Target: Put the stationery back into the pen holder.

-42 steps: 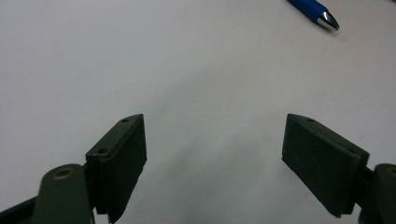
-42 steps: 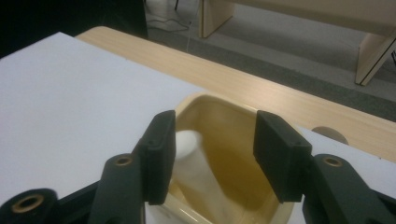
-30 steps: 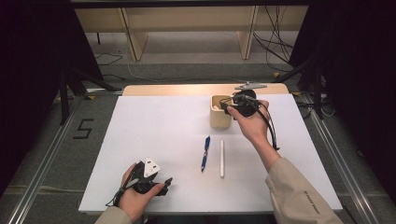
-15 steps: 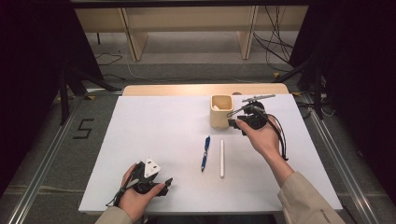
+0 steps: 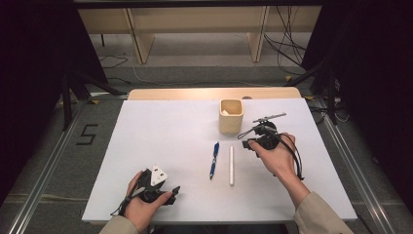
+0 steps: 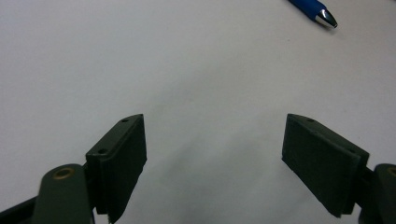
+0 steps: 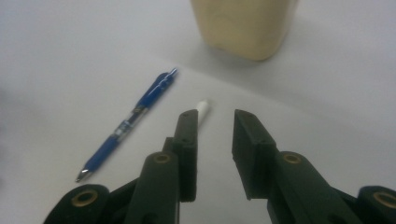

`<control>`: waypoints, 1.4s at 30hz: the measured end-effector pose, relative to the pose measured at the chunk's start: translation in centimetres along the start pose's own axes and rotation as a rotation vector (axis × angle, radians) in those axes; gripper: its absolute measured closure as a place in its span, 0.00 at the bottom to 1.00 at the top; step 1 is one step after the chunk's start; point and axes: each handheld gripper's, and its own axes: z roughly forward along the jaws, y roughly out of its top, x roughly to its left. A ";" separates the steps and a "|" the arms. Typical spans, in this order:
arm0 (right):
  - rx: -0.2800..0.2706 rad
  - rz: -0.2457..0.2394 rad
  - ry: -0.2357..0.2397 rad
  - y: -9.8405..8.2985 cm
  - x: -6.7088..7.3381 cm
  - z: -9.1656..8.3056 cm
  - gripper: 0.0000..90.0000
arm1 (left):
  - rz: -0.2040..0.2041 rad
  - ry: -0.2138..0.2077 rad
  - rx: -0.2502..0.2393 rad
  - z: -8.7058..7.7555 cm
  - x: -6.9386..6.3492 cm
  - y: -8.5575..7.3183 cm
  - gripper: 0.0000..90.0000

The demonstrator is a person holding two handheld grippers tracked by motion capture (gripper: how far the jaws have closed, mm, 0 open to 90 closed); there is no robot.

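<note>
Right gripper (image 5: 249, 140) came from over cup (image 5: 231, 116) toward near side, now right of cup, lower. Its jaws have just been closing; narrow gap left, nothing between them. White pen (image 5: 231, 165) flat on table (image 5: 160, 126), near-left of right jaws; in right gripper view its tip (image 7: 203, 105) peeks past left jaw. Blue pen (image 5: 214, 159) just left of white. Left gripper (image 5: 168, 191) unmoved, jaws wide, empty.

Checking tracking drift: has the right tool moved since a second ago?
Yes. The right tool came from above the cup toward the white pen, jaws closing, nothing between them.
</note>
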 end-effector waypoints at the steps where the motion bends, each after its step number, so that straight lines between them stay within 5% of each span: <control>1: -0.020 -0.012 0.002 -0.2 0.0 -0.1 0.83 | 0.000 0.000 0.000 0.0 0.0 0.0 0.24; 4: -0.058 -0.036 0.107 -0.5 -0.3 -0.1 0.82 | 0.009 -0.004 0.009 0.0 0.0 0.0 0.24; 7: 0.013 -0.007 0.114 -0.9 0.1 0.1 0.77 | 0.001 -0.002 0.000 0.0 -0.1 0.0 0.24; 10: 0.019 -0.014 0.137 -1.2 0.4 0.2 0.73 | 0.000 -0.003 0.002 0.0 0.0 0.0 0.24; 16: 0.067 -0.015 0.095 -1.1 1.3 0.6 0.52 | 0.009 -0.005 0.009 0.0 0.0 0.0 0.24; 25: 0.300 0.162 0.007 0.0 2.6 2.8 0.58 | 0.010 -0.006 0.009 0.0 0.0 0.0 0.24; 28: 0.372 0.207 0.013 0.3 2.9 3.8 0.61 | 0.010 -0.007 0.009 0.0 0.0 0.0 0.24; 35: 0.482 0.264 -0.019 0.8 3.5 5.7 0.62 | 0.009 -0.008 0.009 0.0 -0.1 0.1 0.24; 42: 0.524 0.315 -0.078 1.4 4.0 6.6 0.63 | 0.009 -0.009 0.011 0.1 -0.1 0.1 0.24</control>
